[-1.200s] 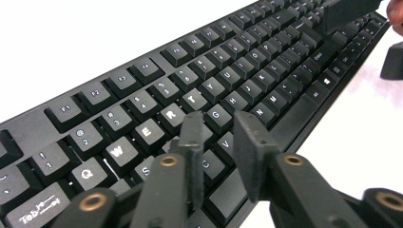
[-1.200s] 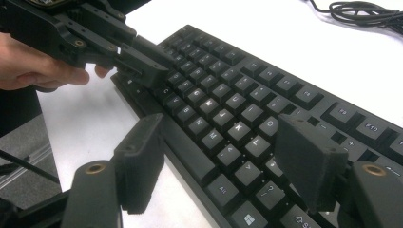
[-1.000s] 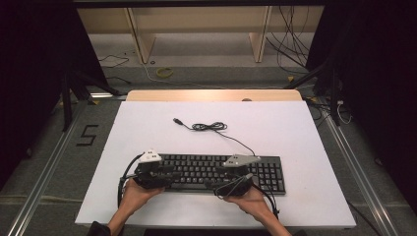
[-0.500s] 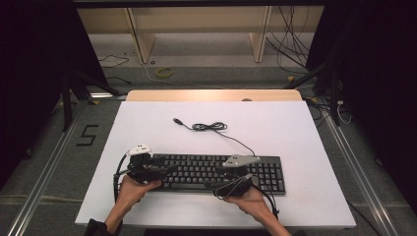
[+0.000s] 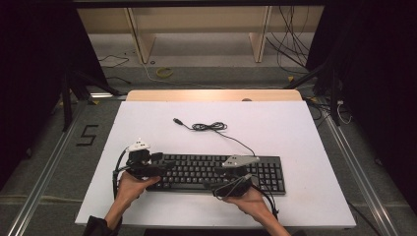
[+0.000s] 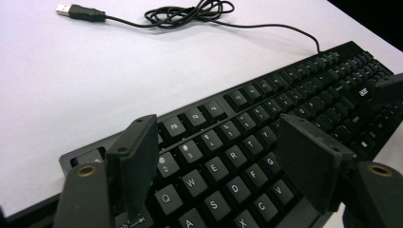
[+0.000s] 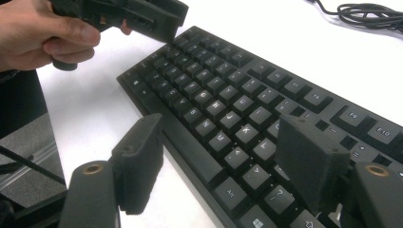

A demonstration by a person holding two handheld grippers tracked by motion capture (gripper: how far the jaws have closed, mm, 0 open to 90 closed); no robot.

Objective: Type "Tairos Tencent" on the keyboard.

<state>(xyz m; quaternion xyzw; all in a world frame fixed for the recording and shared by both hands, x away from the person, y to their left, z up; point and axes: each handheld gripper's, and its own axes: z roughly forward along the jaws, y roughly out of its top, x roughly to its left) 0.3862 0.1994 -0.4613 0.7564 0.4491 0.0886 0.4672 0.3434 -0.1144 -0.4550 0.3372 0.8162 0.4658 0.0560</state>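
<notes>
A black keyboard [image 5: 211,172] lies near the front edge of the white table [image 5: 295,128]. Its thin black cable [image 5: 209,127] is coiled behind it and ends in a USB plug [image 5: 177,121]. My left gripper [image 5: 156,164] hovers at the keyboard's left end. Its jaws have just been opening and stand open above the letter keys [image 6: 247,156], gripping nothing. My right gripper [image 5: 219,178] is open over the keyboard's front edge [image 7: 190,147], one jaw off the edge and one above the keys. The left gripper [image 7: 142,19] also appears in the right gripper view, held in a hand.
A wooden strip [image 5: 211,95] runs along the table's far edge. Behind the keyboard the white surface is bare apart from the cable. Beyond the table are wooden shelf legs [image 5: 137,34] and loose floor cables [image 5: 162,73]. Metal rails [image 5: 44,167] flank the table.
The left gripper has shifted slightly left toward the keyboard's left end and its jaws have spread. The right gripper and the keyboard have stayed put.
</notes>
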